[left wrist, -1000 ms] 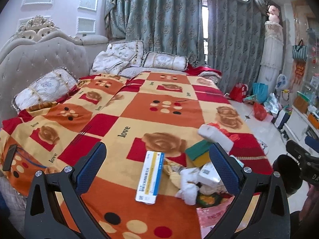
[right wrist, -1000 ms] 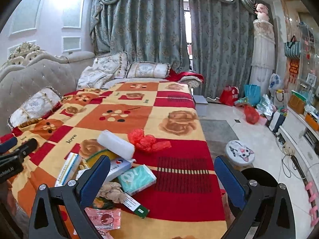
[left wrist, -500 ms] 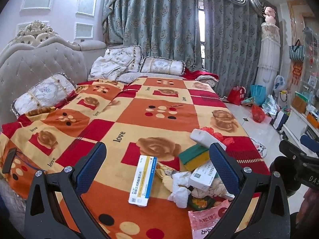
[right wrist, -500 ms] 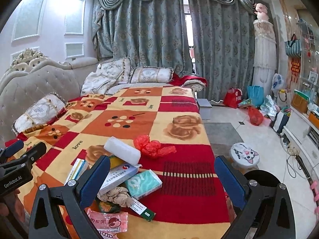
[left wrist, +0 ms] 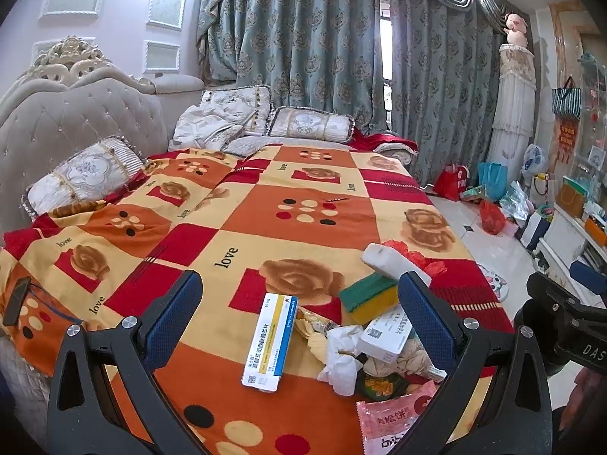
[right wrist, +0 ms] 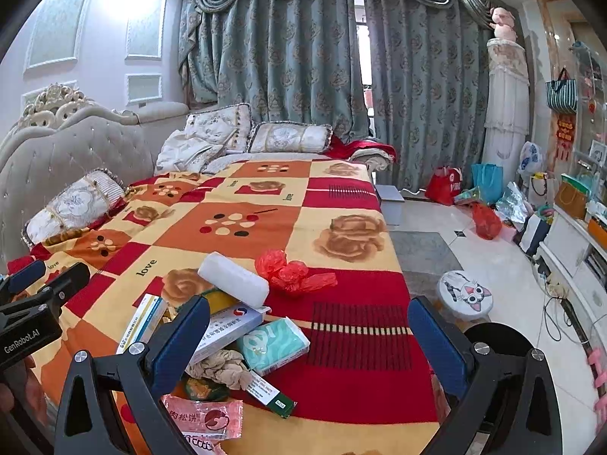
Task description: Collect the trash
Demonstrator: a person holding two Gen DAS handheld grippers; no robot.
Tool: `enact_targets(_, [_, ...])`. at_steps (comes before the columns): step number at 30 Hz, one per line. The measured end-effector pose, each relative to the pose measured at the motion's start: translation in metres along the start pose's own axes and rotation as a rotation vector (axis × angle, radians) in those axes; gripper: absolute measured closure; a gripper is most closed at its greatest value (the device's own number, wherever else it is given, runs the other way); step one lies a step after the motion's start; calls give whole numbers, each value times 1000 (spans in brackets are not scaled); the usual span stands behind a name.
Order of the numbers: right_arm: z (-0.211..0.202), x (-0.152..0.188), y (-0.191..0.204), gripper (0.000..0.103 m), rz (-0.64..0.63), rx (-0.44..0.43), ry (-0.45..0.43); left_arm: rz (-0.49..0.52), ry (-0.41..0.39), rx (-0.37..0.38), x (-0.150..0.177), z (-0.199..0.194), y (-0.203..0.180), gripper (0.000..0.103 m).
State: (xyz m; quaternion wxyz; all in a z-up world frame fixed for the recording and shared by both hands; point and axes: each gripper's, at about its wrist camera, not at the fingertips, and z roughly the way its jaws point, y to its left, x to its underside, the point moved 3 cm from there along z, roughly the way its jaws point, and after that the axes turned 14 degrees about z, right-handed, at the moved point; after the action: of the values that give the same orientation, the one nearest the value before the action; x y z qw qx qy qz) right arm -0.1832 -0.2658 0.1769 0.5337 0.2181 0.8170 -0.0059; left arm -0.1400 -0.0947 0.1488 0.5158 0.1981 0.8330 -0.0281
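Note:
A heap of trash lies on the near end of the bed's patterned blanket (left wrist: pixel 265 223). It holds a blue and yellow medicine box (left wrist: pixel 270 342), a green and yellow sponge (left wrist: pixel 370 296), a white foam block (right wrist: pixel 233 280), crumpled tissue (left wrist: pixel 341 356), a teal tissue pack (right wrist: pixel 276 345), a red plastic bag (right wrist: pixel 290 271) and a pink snack wrapper (right wrist: pixel 203 415). My left gripper (left wrist: pixel 299 318) is open and empty above the medicine box. My right gripper (right wrist: pixel 309 335) is open and empty above the tissue pack.
Pillows (left wrist: pixel 85 174) and a tufted headboard (left wrist: pixel 72 117) line the left and far sides. Right of the bed is tiled floor with a cat-face stool (right wrist: pixel 464 294), a black round bin (right wrist: pixel 497 335), shopping bags (right wrist: pixel 444 185) and a low cabinet (right wrist: pixel 576 250).
Both grippers have drawn back and risen a little, so the trash heap sits lower and further off in both views. Both stay open and empty.

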Motion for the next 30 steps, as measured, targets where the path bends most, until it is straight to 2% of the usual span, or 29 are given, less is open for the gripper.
enact_targets(30, [1, 2, -9, 0, 68, -21, 22, -5, 17, -18, 0, 5, 2, 1])
